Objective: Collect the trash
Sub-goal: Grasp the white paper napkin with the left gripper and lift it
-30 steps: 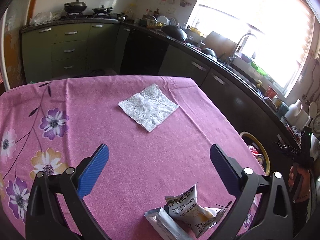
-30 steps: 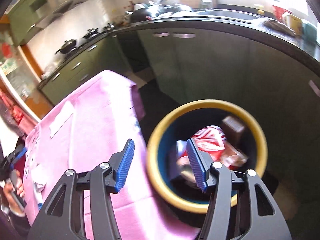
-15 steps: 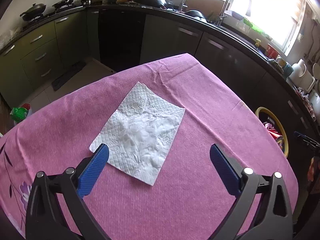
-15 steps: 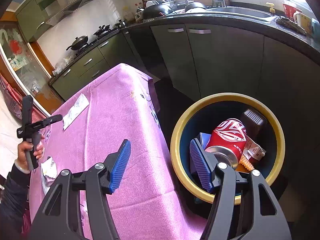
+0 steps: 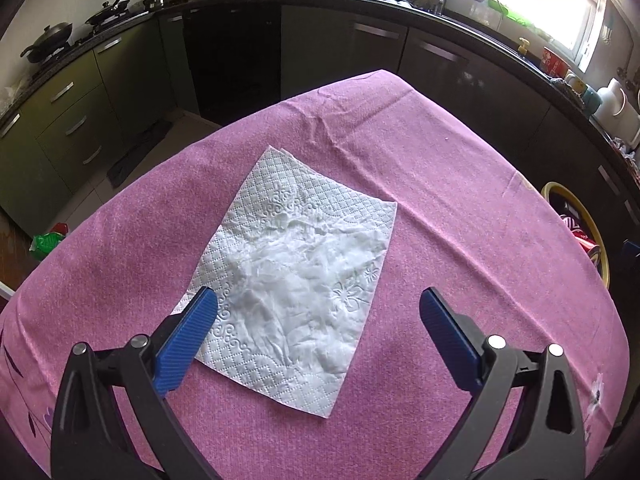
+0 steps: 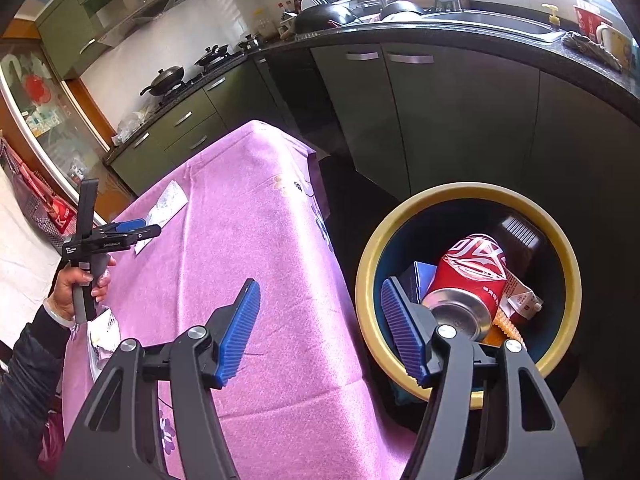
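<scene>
A white embossed paper napkin (image 5: pixel 296 284) lies flat on the pink tablecloth (image 5: pixel 460 208). My left gripper (image 5: pixel 318 320) is open and empty, hovering just above the napkin's near part, its left finger over the napkin's edge. My right gripper (image 6: pixel 318 320) is open and empty, above the table edge beside the yellow-rimmed bin (image 6: pixel 400 232). The bin holds a red soda can (image 6: pixel 468 280) and wrappers. The napkin also shows in the right wrist view (image 6: pixel 166 204), with the left gripper (image 6: pixel 120 234) over it.
The bin (image 5: pixel 576 216) stands on the floor at the table's right edge. A snack wrapper (image 6: pixel 102 332) lies on the table near the person's hand. Dark kitchen cabinets (image 6: pixel 440 120) and counter run behind the table. A green packet (image 5: pixel 46 240) lies on the floor at left.
My left gripper has moved forward across the table, from the snack wrapper to over the napkin. My right gripper has pulled back and up from the bin, still open.
</scene>
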Available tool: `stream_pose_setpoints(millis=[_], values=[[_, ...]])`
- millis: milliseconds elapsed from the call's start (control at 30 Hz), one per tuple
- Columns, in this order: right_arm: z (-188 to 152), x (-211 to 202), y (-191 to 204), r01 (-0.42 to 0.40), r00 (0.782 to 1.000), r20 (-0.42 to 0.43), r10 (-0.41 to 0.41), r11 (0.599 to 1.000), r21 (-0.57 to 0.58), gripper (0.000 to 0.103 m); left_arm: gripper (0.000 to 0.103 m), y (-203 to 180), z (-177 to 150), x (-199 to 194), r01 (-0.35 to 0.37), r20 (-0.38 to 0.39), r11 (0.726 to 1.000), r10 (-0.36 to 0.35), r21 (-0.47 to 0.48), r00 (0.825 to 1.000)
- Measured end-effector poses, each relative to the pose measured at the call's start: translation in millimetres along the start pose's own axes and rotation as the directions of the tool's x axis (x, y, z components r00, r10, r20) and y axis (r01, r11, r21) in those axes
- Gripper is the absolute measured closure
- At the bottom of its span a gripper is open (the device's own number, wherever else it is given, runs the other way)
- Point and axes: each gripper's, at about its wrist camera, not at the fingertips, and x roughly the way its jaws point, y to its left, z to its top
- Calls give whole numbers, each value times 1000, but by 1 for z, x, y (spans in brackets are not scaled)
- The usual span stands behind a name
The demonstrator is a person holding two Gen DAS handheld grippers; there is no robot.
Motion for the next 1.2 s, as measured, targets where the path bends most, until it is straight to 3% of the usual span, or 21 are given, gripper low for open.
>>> stream_pose_setpoints(millis=[67, 133, 167, 333, 433, 633, 867, 1200], values=[[0, 0, 1, -3, 1000, 0, 3, 1000, -1, 40, 13, -3, -1, -1, -11, 5, 1000, 11, 11, 1000], [0, 1, 1, -6, 1000, -2, 6, 1000, 0, 40, 35, -3, -2, -3, -48, 17, 999, 48, 24, 999], [0, 2, 1, -8, 1000, -4, 8, 1000, 0, 40, 40, -1, -2, -5, -58, 23, 998, 58, 23, 998], [-1, 4, 1, -18, 1000, -10, 18, 1000, -1, 40, 86, 13, -2, -13, -38, 31, 999, 38, -14, 999], [-1, 5, 1, -19, 1000, -9, 19, 1000, -2, 40, 98, 17, -4, -15, -29, 34, 999, 30, -26, 999], [0, 2, 0, -21, 1000, 0, 21, 1000, -2, 40, 100, 9, -6, -25, -52, 57, 999, 52, 3, 997], [0, 0, -1, -29, 1000, 5, 29, 1000, -5, 40, 100, -9, -2, -69, -58, 125, 998, 55, 20, 991], [-3, -8, 0, -56, 998, 11, 56, 998, -21, 40, 100, -94, -11, -141, -100, 241, 993, 82, 66, 967]])
